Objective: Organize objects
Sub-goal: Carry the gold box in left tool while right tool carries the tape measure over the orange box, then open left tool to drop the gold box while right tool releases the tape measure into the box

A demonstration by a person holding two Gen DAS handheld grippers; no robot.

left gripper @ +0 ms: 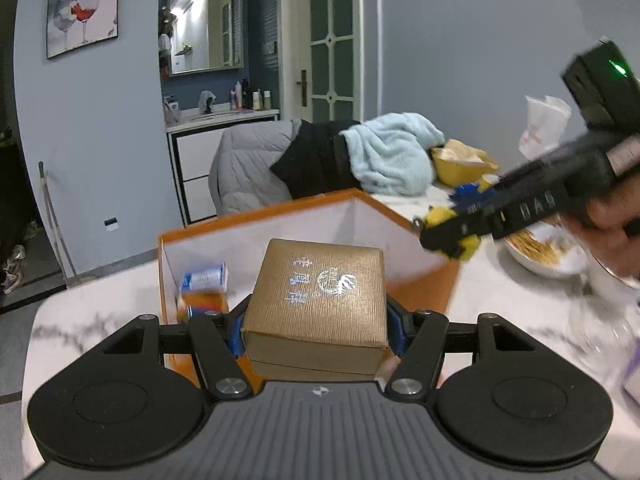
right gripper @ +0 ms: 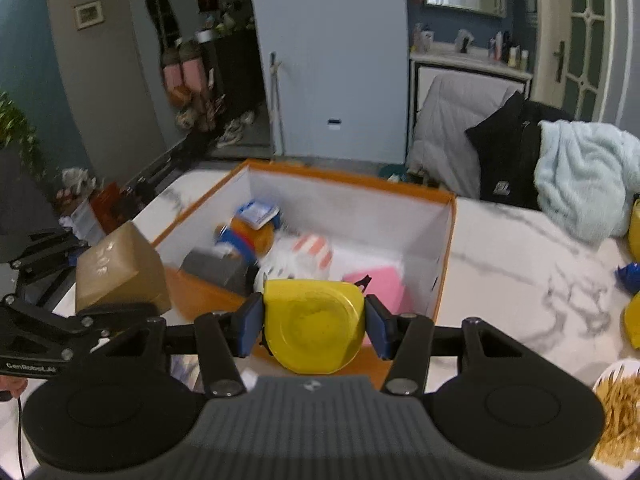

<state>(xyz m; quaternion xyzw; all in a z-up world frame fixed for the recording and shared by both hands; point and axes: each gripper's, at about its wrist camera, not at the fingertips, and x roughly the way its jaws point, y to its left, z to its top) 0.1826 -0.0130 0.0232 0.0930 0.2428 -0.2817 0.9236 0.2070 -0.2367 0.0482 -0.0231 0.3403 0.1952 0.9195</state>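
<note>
The left hand-held gripper is closed on a gold gift box, its blue pads pressed against the box's two side walls. The box is squat and nearly square, lid up, with silver characters and a round emblem printed across the top; the writing runs away from the camera and is too small to read. It is held over the near edge of the open orange storage box, which stands on the white marble-patterned desk.

The right hand-held gripper is clamped on a yellow tape measure, flat round face toward the camera, held above the near wall of the same orange box. Inside it lie a blue-and-white packet, an orange and blue item, a dark grey box, a white packet with red stripes and a pink block; all are blurred and their labels unreadable.

Beyond the orange box a light blue towel and a black garment lie heaped. To the right are a yellow bowl, a white plate of pale strips and a white paper bag with red print. The left tool's arm bears the word "CenRobotLab" in the right wrist view.
</note>
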